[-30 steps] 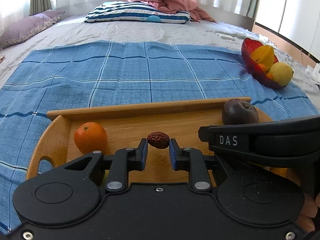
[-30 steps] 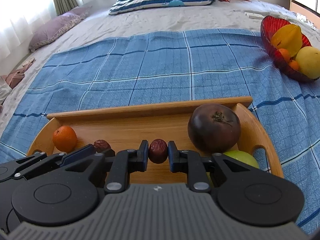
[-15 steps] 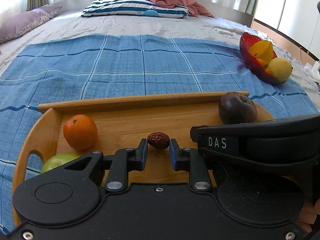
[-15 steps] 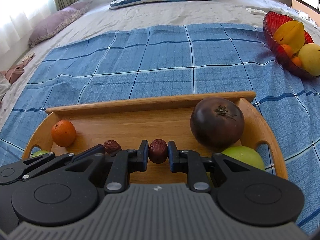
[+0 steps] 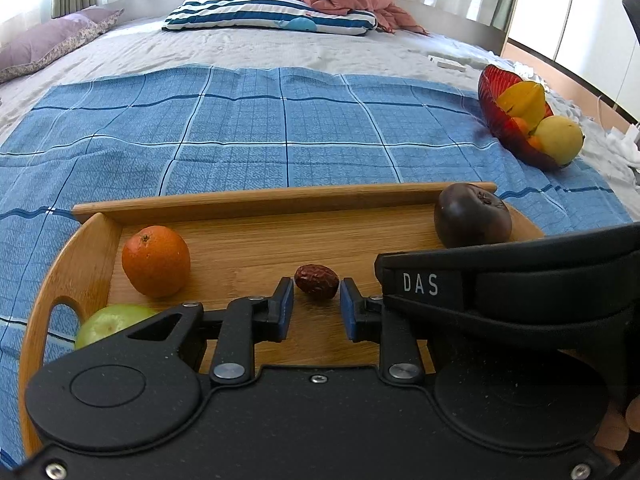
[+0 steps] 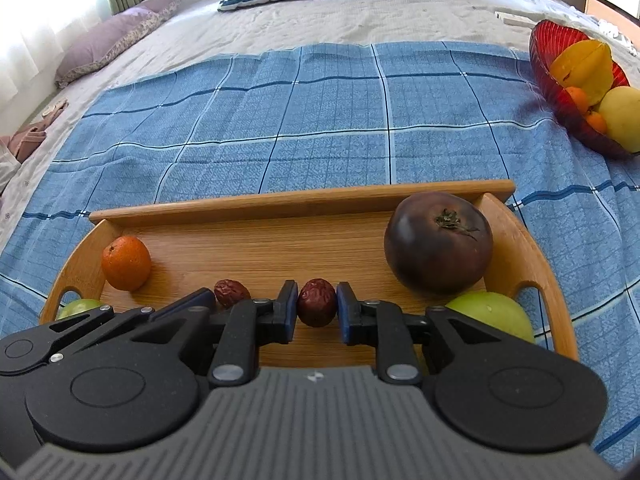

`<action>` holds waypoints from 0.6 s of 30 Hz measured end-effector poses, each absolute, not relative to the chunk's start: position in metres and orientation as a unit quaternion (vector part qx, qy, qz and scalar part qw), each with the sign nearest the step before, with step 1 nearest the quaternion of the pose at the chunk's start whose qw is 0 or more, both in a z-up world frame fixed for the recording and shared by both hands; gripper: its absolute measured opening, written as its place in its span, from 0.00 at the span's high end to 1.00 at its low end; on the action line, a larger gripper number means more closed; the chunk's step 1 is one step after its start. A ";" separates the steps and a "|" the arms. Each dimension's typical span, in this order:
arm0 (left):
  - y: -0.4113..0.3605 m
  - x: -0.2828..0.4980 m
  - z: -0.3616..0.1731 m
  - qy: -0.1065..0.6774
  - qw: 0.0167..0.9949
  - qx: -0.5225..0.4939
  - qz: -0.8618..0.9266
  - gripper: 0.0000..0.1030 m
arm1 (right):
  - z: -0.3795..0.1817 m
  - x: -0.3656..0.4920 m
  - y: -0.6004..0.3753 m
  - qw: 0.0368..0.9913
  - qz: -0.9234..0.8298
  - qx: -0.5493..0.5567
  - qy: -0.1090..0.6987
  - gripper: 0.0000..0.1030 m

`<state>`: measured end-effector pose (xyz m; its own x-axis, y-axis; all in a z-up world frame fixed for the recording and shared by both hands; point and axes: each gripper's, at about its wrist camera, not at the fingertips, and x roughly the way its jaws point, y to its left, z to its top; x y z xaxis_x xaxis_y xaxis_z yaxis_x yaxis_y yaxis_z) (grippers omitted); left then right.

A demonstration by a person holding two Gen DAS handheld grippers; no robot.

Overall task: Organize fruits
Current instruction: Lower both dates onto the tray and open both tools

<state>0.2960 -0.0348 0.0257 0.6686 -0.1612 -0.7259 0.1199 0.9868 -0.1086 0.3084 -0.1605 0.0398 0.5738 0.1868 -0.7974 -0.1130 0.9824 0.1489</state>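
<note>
A wooden tray lies on a blue checked cloth on the bed. In it are an orange, a green apple, a dark purple fruit and a second green apple. My left gripper is open, with a red date lying on the tray just past its fingertips. My right gripper is shut on another red date low over the tray. The left gripper's date also shows in the right wrist view.
A red glass bowl with a starfruit, a yellow fruit and small oranges sits on the cloth at the far right. A striped pillow, a pink blanket and a purple pillow lie further back on the bed.
Both grippers have drawn back and risen a little, so more of the tray shows, including the left green apple. The left jaws have opened slightly wider around the date on the tray.
</note>
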 end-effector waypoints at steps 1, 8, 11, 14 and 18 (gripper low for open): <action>-0.035 0.296 0.026 0.400 0.913 -0.028 -0.078 0.74 | 0.041 0.308 -0.160 0.888 0.085 0.041 0.451 0.55; -0.038 0.287 0.033 0.394 0.915 -0.024 -0.085 0.59 | 0.049 0.302 -0.164 0.894 0.083 0.045 0.439 0.47; -0.038 0.280 0.041 0.386 0.918 -0.024 -0.085 0.45 | 0.055 0.297 -0.168 0.897 0.082 0.050 0.431 0.43; -0.034 0.271 0.049 0.374 0.923 -0.022 -0.084 0.33 | 0.064 0.290 -0.174 0.902 0.084 0.056 0.420 0.38; -0.027 0.256 0.061 0.360 0.929 -0.024 -0.084 0.24 | 0.075 0.278 -0.182 0.910 0.084 0.055 0.401 0.32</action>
